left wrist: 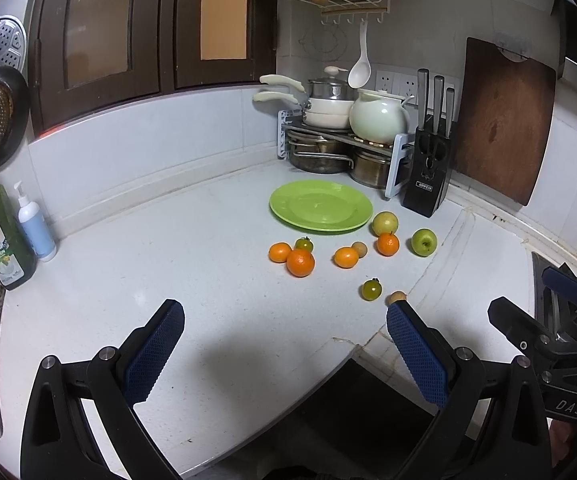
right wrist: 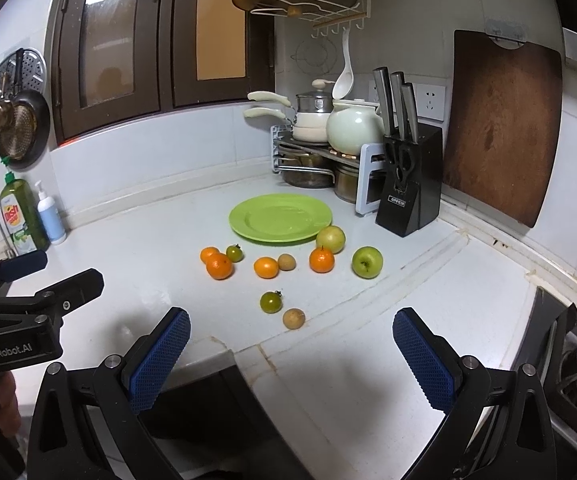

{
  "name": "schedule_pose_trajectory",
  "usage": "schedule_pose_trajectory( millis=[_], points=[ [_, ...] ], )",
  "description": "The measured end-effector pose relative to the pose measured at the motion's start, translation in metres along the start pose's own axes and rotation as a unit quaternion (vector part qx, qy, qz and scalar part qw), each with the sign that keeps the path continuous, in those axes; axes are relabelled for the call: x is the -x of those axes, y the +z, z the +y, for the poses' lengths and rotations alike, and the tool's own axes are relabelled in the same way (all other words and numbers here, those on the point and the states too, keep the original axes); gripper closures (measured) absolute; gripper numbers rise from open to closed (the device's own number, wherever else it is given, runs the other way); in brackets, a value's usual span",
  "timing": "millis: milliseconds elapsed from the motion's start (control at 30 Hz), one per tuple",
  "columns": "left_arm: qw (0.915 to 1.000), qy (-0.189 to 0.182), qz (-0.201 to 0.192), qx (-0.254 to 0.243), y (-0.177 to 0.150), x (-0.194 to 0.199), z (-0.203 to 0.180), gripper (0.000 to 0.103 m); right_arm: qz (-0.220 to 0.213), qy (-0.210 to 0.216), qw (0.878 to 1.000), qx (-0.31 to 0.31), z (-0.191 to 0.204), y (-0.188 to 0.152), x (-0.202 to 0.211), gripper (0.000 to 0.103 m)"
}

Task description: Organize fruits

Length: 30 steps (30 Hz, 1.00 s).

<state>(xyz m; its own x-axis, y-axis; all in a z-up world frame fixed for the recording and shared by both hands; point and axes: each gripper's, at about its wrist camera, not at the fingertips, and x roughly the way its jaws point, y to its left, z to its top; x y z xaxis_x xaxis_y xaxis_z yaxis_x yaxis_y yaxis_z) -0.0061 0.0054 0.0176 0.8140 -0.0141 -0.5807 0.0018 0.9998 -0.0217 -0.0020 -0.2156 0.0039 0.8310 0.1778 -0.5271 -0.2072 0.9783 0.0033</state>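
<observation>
Your left gripper (left wrist: 284, 344) hangs wide open, empty, over the white counter (left wrist: 168, 280); fruits lie loose ahead: oranges (right wrist: 219, 266), green tomato (right wrist: 271, 302), brown fruit (right wrist: 293, 318), green apple (right wrist: 367, 262), all before the empty green plate (right wrist: 280, 218); your right gripper (right wrist: 290, 342) likewise wide open, holding nothing

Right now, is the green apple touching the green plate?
Apart. In the right wrist view, bare white counter shows between the green apple and the green plate; a yellowish fruit sits between them.

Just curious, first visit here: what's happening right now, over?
Left gripper, right gripper: open, empty. Green plate bare; fruits beside it on the counter. Nothing blocking.
</observation>
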Motion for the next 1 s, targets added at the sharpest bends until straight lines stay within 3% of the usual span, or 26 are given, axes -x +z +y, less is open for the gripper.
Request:
schedule_pose_trajectory(
  millis=[1000],
  points=[
    [1.0000, 0.001, -0.002, 0.002, 0.0006, -0.0015, -0.0026, 0.000, -0.005, 0.002, 1.000, 0.004, 0.0006, 0.0022, 0.0008, 0.001]
  ],
)
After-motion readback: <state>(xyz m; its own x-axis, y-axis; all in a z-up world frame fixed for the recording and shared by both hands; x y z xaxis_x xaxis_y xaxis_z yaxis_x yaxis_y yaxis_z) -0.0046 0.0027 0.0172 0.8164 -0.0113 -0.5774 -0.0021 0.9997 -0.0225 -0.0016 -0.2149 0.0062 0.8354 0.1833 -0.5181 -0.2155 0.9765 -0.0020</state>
